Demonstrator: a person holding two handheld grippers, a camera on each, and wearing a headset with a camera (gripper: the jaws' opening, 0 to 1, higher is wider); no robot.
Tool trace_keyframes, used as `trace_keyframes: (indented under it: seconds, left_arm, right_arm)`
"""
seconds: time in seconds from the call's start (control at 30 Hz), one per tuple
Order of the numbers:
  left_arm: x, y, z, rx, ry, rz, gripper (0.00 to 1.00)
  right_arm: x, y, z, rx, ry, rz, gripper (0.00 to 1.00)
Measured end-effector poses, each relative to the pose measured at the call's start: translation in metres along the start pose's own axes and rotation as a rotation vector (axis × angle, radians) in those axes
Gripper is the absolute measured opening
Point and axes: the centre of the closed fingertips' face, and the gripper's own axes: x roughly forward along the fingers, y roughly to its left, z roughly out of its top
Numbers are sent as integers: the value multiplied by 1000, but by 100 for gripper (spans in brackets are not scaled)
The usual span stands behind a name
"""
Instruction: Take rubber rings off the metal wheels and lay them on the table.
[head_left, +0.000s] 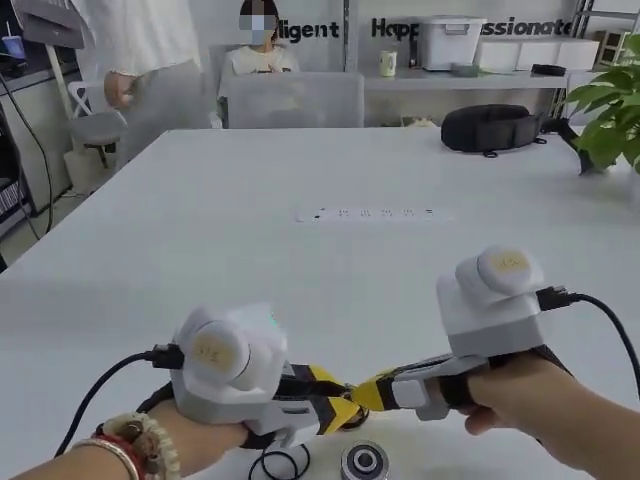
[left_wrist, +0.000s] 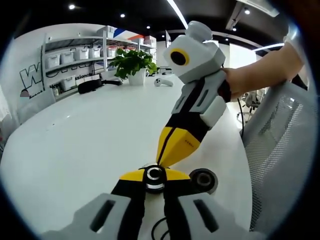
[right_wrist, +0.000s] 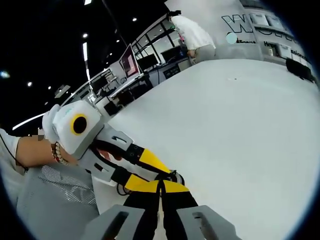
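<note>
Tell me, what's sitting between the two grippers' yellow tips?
A small metal wheel. The left gripper view shows the left gripper clamping it, and the right gripper reaching its edge.

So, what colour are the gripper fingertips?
Yellow fingertips, with black behind them; clearest in the left gripper view.

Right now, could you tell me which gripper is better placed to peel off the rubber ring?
Probably right: the left gripper clamps the metal wheel steady, while the right gripper's shut tips sit at its rim.
</note>
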Motion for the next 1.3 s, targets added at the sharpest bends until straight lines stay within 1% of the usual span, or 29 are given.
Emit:
trace_keyframes:
  seconds: [0.13, 0.2, 0.27, 0.37, 0.43, 0.5, 0.57, 0.63, 0.8, 0.87, 0.97, 1.07, 1.17, 1.3]
  left_arm:
    - [0, 1, -1, -4, -4, -5, 8]
    - [-1, 0, -1, -6, -5, -5, 8]
    - [-1, 0, -1, -5, -6, -4, 8]
    - [-1, 0, -1, -9, -6, -2, 8]
    - [-1, 0, 0, -7, 6, -5, 8]
    - [-2, 0, -1, -1, 23, -8, 7]
    - [-3, -1, -2, 5, 29, -12, 7]
    - [-4, -1, -2, 0, 29, -15, 8]
    - [-7, -2, -3, 8, 47, -18, 7]
    - [-7, -2, -4, 5, 46, -18, 7]
    - [-7, -2, -4, 6, 45, -17, 7]
    - [-7, -2, -3, 5, 44, -15, 7]
    - [-6, -1, -3, 4, 44, -15, 7]
    - [-6, -1, -3, 4, 47, -17, 7]
  right_arm:
    - [-1, 4, 3, 6, -9, 23, 0]
    - [-2, 3, 3, 8, -12, 22, 0]
    - [-2, 1, 3, 5, -13, 13, 0]
    - [0, 0, 2, -26, -7, -6, 0]
    - [1, -1, 0, -34, -1, -13, 0]
    - [0, -2, 2, -35, -9, -15, 0]
    - [-2, -5, 5, -24, -26, -22, 0]
    - [-4, -8, 6, -8, -33, -27, 0]
    - [-5, -11, 5, -4, -35, -36, 0]
    - [-4, -10, 6, 3, -38, -32, 0]
    - [-5, -7, 8, -4, -43, -25, 0]
    - [-5, -2, 12, 1, -55, -6, 0]
    - [-3, -1, 12, -23, -47, -11, 0]
    - [-3, 1, 12, -18, -48, 0, 0]
